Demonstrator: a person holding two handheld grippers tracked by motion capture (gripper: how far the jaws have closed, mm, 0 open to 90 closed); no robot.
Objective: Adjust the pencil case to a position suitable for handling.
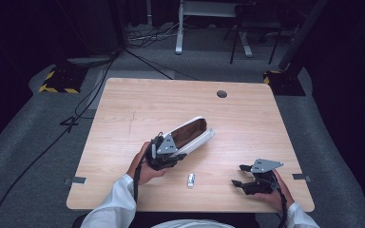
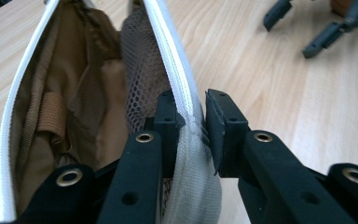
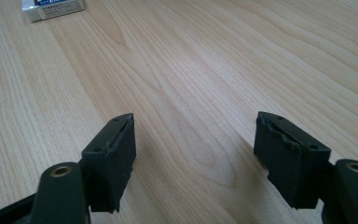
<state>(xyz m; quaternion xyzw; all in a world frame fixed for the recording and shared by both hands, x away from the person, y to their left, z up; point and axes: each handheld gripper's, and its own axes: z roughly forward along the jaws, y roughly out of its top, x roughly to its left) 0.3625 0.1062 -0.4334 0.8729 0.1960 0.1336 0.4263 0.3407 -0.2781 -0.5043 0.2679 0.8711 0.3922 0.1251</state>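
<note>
Left claw [image 2: 193, 121] is clamped on the white pouch's [image 1: 190, 135] zipper edge, probably to hold it open. Right claw [image 3: 193, 158] waits apart, near the small packet [image 1: 190, 179] beside the pouch.

The left hand-held gripper [image 2: 193, 122] pinches the white zippered edge of an open pouch [image 2: 74, 107].

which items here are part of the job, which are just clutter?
In the job:
- white zip pouch with brown lining, lying open on the table
- left claw, shut on the pouch's zip edge
- small white box with blue print, lying between the two claws
- right claw, open and empty

Lying about:
- light wooden table with its round cable hole
- black cables on the grey floor
</note>
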